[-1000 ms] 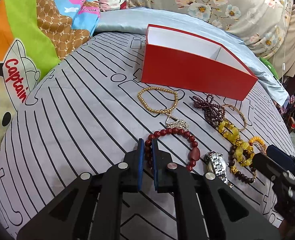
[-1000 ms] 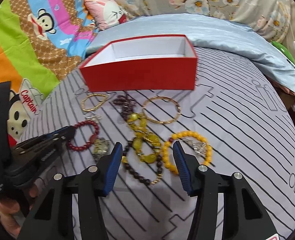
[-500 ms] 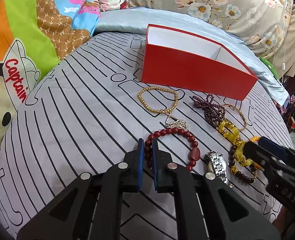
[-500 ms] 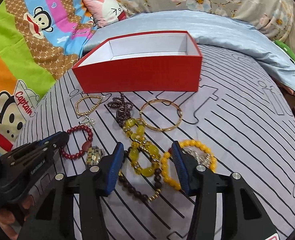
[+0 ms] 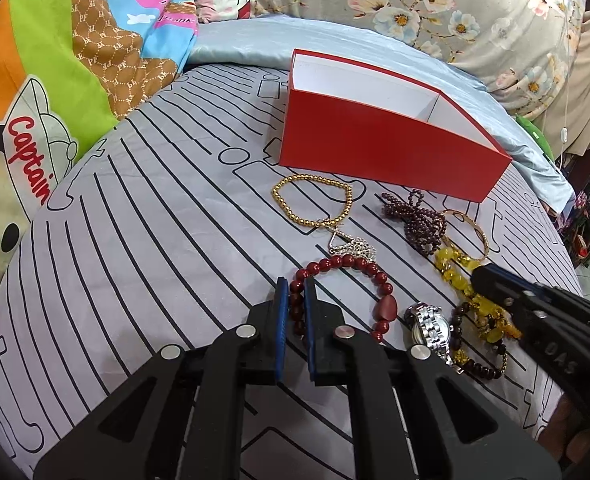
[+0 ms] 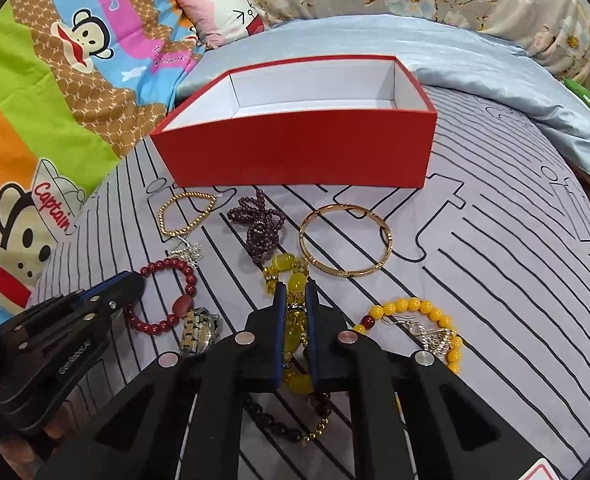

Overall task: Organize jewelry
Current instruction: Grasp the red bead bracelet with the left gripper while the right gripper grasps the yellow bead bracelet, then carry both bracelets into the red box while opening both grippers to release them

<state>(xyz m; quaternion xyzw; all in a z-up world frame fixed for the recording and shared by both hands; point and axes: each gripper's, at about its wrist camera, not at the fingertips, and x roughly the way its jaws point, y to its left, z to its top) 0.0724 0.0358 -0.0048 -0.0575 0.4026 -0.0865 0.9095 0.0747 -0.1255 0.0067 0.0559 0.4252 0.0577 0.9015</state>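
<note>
One striped grey bedsheet (image 5: 143,240) | floral curtain (image 5: 475,12) behind | cartoon blanket (image 6: 55,92) left

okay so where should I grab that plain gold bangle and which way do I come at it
Pinch the gold bangle across its thin near rim, coming down from above, one finger inside the ring and one outside. It lies flat and open on the striped sheet, apart from the red box, so only the rim offers a grip.
</note>
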